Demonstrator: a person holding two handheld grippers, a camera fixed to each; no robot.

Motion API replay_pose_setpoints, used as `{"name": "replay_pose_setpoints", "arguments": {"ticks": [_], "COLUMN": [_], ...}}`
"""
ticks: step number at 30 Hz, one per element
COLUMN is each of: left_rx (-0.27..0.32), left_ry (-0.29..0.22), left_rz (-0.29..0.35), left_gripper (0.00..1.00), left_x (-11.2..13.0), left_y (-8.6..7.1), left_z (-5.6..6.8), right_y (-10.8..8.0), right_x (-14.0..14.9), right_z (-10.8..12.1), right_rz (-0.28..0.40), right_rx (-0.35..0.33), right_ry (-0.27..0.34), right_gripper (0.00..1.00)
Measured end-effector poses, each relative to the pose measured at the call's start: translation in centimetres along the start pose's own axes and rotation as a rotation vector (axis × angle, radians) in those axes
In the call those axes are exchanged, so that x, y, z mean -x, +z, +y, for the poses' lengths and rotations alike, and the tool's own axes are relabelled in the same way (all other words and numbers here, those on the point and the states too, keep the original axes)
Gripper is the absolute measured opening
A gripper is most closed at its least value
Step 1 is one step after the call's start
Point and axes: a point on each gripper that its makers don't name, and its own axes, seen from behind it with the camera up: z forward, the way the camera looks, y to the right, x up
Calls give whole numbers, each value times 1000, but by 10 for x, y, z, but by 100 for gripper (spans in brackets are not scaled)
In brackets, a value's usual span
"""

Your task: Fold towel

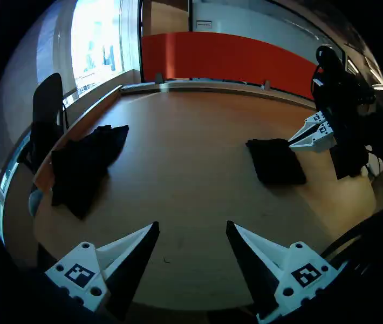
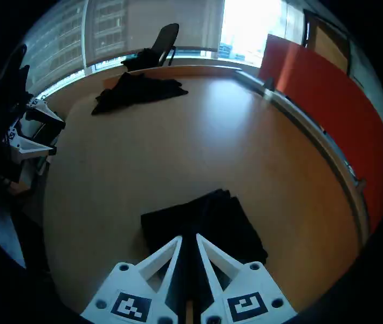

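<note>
A folded black towel point(image 1: 275, 160) lies flat on the wooden table point(image 1: 191, 156), to the right. My right gripper point(image 1: 294, 140) reaches it from the right, its tips at the towel's edge. In the right gripper view that gripper point(image 2: 189, 237) sits low over the folded towel point(image 2: 213, 221), fingers almost together with dark cloth between them. A crumpled pile of black cloth point(image 1: 83, 162) rests at the table's left edge. My left gripper point(image 1: 191, 227) hangs open above bare wood with nothing between its fingers. The right gripper view shows this left gripper point(image 2: 56, 136) at the far left.
A dark office chair point(image 1: 46, 119) stands beside the table near the bright window. A red wall panel point(image 1: 224, 56) runs behind the table's far raised edge. The black pile point(image 2: 137, 89) lies near the table's window corner.
</note>
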Motion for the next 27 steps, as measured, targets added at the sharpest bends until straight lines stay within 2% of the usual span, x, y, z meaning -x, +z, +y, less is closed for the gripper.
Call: {"name": "replay_pose_setpoints", "arguments": {"ticks": [2, 4, 10, 12, 18, 27], "left_rx": [2, 4, 8, 9, 10, 9], "left_ry": [1, 3, 8, 9, 11, 16], "left_rz": [-2, -2, -1, 0, 3, 6], "left_gripper": [92, 92, 92, 92, 92, 92], "left_x": [0, 1, 0, 0, -2, -3], "left_y": [1, 1, 2, 2, 2, 1], "left_z": [1, 1, 3, 4, 4, 3], "right_y": [-1, -2, -7, -8, -9, -11], "right_x": [1, 1, 1, 2, 10, 37], "right_z": [0, 0, 0, 1, 5, 2], "right_rz": [-1, 1, 9, 9, 5, -22], "right_rx": [0, 0, 3, 11, 37, 66], "right_ry": [3, 5, 18, 24, 50, 90], "right_gripper": [6, 15, 67, 75, 77, 77]}}
